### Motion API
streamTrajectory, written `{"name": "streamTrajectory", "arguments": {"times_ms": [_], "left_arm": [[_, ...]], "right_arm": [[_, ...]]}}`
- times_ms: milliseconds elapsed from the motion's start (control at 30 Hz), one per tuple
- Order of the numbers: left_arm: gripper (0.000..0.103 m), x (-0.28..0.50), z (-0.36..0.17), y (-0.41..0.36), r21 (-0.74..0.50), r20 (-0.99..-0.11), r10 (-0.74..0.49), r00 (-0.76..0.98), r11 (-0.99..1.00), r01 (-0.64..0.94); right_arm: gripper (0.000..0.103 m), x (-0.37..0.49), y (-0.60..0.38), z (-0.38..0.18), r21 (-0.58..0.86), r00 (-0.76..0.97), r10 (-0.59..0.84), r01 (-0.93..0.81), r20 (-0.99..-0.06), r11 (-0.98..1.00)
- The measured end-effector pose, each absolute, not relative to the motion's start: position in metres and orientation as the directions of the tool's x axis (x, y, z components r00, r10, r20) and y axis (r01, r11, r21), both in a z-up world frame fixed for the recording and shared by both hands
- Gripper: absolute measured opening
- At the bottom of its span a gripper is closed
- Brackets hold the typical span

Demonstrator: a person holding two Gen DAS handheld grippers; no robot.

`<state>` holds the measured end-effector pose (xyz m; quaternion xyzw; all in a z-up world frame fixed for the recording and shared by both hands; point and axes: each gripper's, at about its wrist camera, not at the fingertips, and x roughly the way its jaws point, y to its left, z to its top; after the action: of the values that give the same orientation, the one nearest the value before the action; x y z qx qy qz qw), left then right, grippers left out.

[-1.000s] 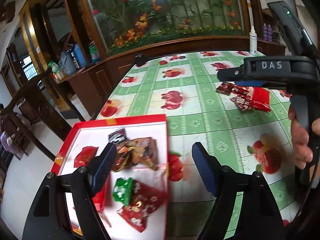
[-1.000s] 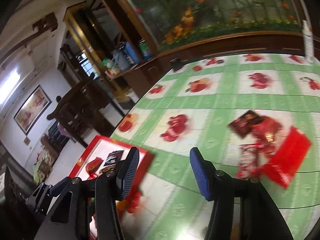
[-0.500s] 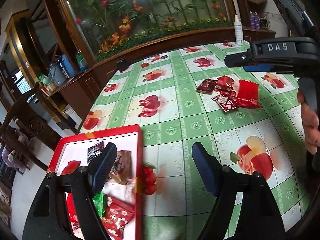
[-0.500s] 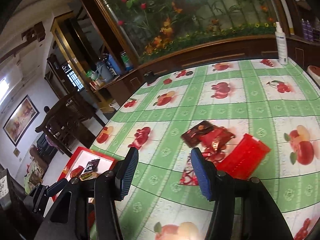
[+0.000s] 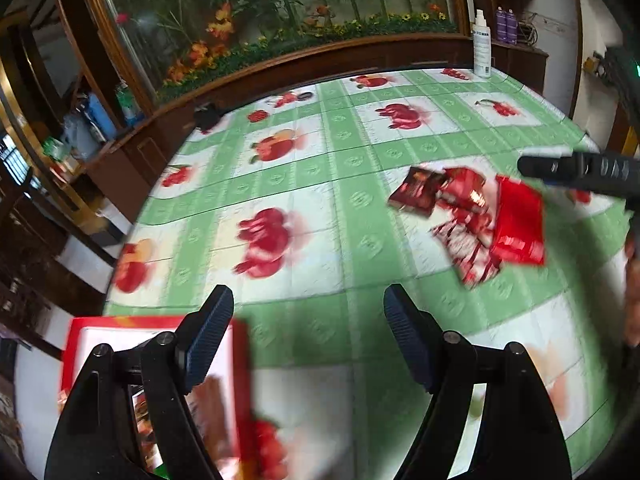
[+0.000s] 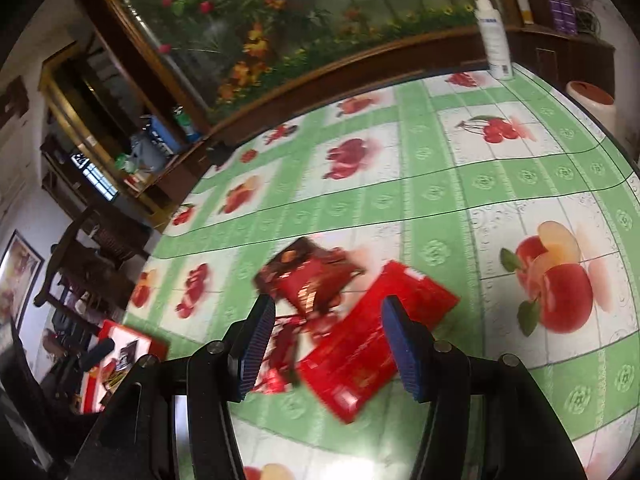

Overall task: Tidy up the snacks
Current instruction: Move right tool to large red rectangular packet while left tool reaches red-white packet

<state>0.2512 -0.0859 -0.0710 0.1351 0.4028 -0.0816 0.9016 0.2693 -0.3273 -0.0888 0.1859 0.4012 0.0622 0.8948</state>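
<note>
A pile of red and dark snack packets (image 5: 472, 208) lies on the green fruit-print tablecloth, with a flat bright red packet (image 6: 372, 344) on its right side. A red-rimmed white tray (image 5: 236, 364) holding several snack packets sits at the table's near left edge; it also shows in the right wrist view (image 6: 132, 342). My left gripper (image 5: 308, 340) is open and empty, above the cloth beside the tray. My right gripper (image 6: 328, 344) is open and empty, just above the bright red packet and the pile.
A white spray bottle (image 6: 494, 36) stands at the table's far edge. A white container with a red lid (image 6: 590, 98) stands off the table's right side. Wooden chairs (image 6: 92, 248) and cluttered shelves stand to the left. A planter wall runs behind the table.
Both grippers have moved right, away from the tray and toward the packet pile. The right gripper now hovers low over the bright red packet. Both stay open.
</note>
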Motion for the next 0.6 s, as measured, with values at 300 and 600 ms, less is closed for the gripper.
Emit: {"name": "streamTrajectory", "arguments": {"times_ms": [300,600], "left_arm": [[0.078,0.282,-0.082,-0.13,-0.016,-0.82,-0.156,0.55,0.968,0.25],[0.078,0.299,-0.107,-0.155,-0.052,-0.856,-0.15,0.494,0.977,0.207]], "right_arm": [[0.058,0.278,-0.37,-0.117,0.495,0.564,0.293,0.244,-0.772,0.834],[0.064,0.277,-0.355,-0.126,0.531,0.512,0.338,0.294,-0.79,0.795]]}}
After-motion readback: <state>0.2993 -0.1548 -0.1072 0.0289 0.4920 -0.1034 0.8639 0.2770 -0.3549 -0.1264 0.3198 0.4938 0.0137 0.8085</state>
